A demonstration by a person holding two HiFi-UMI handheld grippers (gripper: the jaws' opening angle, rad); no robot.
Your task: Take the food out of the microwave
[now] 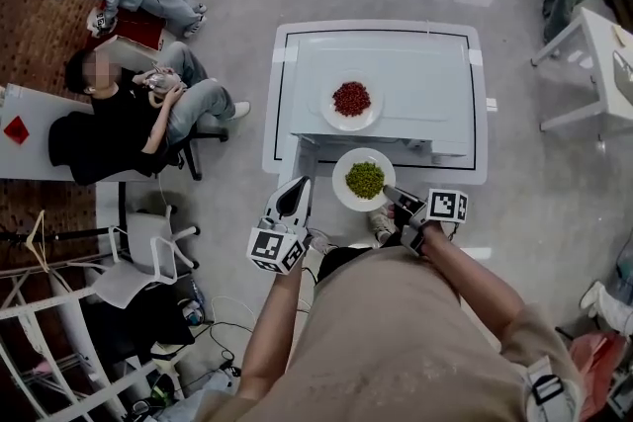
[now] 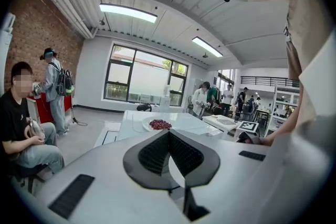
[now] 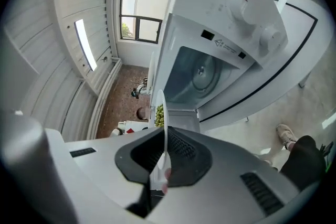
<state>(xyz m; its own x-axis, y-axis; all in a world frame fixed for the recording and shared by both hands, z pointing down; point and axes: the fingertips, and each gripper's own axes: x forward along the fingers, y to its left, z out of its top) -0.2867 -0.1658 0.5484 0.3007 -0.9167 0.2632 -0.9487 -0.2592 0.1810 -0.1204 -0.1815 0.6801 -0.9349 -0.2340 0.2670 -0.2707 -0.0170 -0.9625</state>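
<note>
Though the head view shows only contact, the right gripper clamps the plate; left gripper fingers together.

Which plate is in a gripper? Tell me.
The green-food plate, its rim pinched by the right gripper; the red-food plate lies free on the white top.

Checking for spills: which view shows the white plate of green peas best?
Head view: the round white plate of green peas shows face-on from above. Right gripper view has it edge-on; left gripper view shows nothing clear.
</note>
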